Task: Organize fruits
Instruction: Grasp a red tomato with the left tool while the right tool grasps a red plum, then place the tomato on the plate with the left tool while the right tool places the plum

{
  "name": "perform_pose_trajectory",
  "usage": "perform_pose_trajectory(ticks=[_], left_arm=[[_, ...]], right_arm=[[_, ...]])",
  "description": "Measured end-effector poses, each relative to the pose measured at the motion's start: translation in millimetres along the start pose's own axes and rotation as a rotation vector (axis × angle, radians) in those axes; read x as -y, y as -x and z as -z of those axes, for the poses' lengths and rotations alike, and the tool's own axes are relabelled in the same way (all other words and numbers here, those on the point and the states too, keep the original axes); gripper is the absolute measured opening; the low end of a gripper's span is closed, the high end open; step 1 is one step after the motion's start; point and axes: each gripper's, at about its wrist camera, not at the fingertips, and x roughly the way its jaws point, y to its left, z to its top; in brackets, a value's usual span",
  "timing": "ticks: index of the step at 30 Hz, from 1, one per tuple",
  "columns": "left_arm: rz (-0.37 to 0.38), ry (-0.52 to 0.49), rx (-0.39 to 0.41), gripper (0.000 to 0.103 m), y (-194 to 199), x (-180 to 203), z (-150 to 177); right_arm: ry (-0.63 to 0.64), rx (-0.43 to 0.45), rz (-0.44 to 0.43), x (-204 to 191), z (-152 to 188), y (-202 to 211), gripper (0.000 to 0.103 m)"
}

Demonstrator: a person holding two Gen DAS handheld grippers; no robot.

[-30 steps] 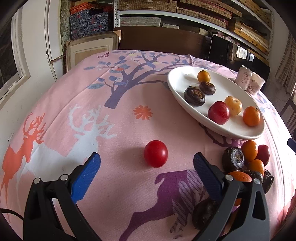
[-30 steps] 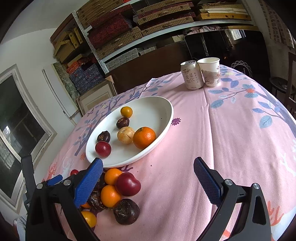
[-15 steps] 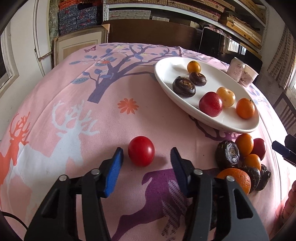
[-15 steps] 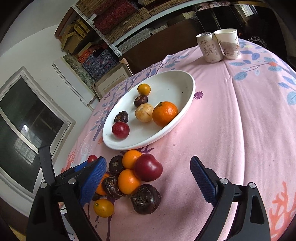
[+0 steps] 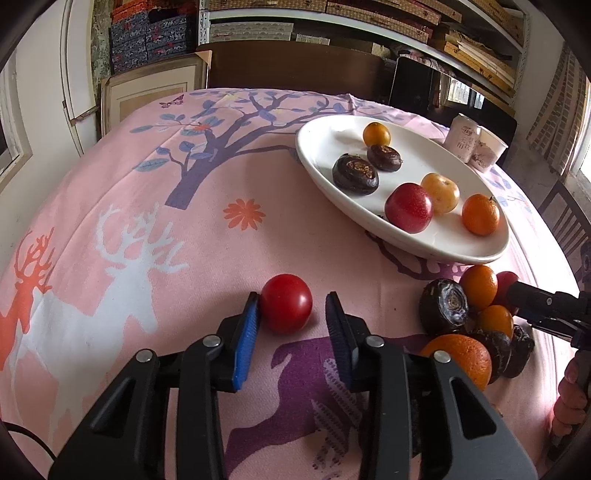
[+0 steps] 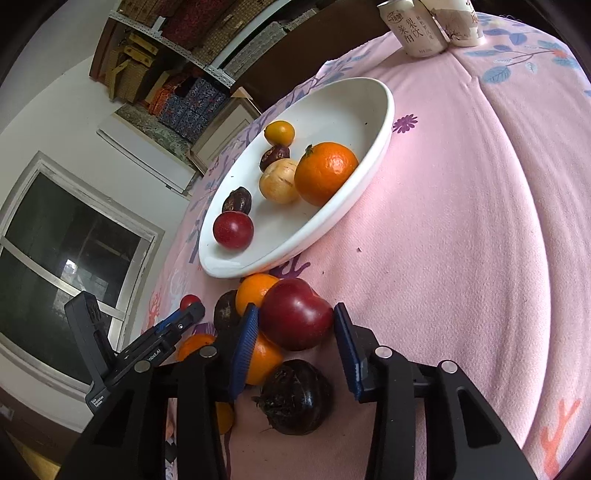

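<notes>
Jaws of the left gripper have just been closing around the small red fruit on the pink tabletop. The left blue pad touches the fruit; a narrow gap shows between the fruit and the right pad, so a full clamp cannot be confirmed from the left wrist view.

Jaws of the right gripper have also just been closing, and now bracket the dark red plum. The left pad presses the plum's side; the right pad sits at its opposite edge, contact appearing to be made. The plum rests on top of the loose fruit pile. This pile holds oranges and dark wrinkled fruits, one of which lies directly below the plum, between the gripper arms.

Just beyond the pile, touching its far oranges, stands the white oval dish. It contains:
- one red plum nearest the pile,
- two dark wrinkled fruits,
- one pale yellow fruit,
- one large orange,
- one small orange fruit at the far side.

Well beyond the dish, at the tabletop's far edge, a drink can and a paper cup stand upright side by side. Shelving with stacked boxes fills the background.
</notes>
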Motion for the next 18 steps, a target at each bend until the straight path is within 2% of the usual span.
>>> perform_pose_trajectory(ticks=[2, 6, 12, 18], left_arm=[[0.011, -0.002, 0.005, 0.028, 1, 1, 0], [0.023, -0.003, 0.018, 0.028, 5, 2, 0], [0.013, -0.025, 0.088, 0.028, 21, 9, -1], [0.037, -0.058, 0.144, 0.028, 30, 32, -32]], right_arm=[[0.000, 0.003, -0.004, 1, 0, 1, 0.041], [0.007, 0.052, -0.009, 1, -3, 18, 0.041], [-0.003, 0.126, -0.027, 2, -8, 40, 0.041], [0.027, 0.209, 0.014, -6, -29, 50, 0.041]])
